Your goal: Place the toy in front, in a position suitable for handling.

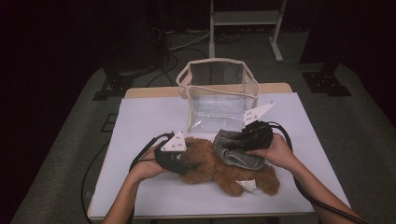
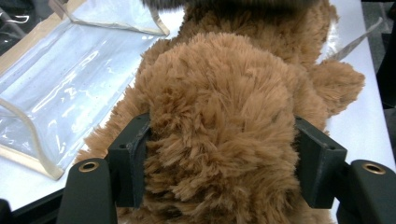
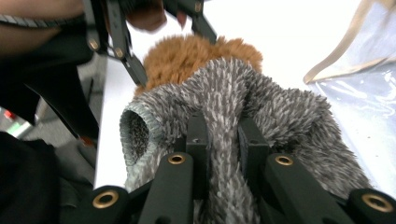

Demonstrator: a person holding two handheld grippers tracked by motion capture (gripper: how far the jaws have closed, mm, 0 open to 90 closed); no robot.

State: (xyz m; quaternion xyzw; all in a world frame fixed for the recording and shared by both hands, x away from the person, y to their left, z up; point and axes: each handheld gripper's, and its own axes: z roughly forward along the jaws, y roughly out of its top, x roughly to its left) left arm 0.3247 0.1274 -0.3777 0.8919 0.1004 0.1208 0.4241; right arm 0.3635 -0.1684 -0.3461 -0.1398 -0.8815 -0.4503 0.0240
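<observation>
Left fingers (image 2: 219, 163) clamped on one brown teddy bear (image 1: 219, 165), right fingers (image 3: 223, 140) pinching one grey fuzzy garment (image 3: 280, 107)

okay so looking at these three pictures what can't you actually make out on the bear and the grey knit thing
- Brown plush teddy bear: face hidden, high view, by the left gripper.
- Grey fuzzy knit garment: full shape unclear, right gripper view, bunched in the right gripper.
- White tag: print too small, high view.

Dim surroundings, soft blurred close-ups

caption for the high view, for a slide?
Left tool grips a brown teddy bear while right tool pinches its grey fuzzy garment.
</observation>
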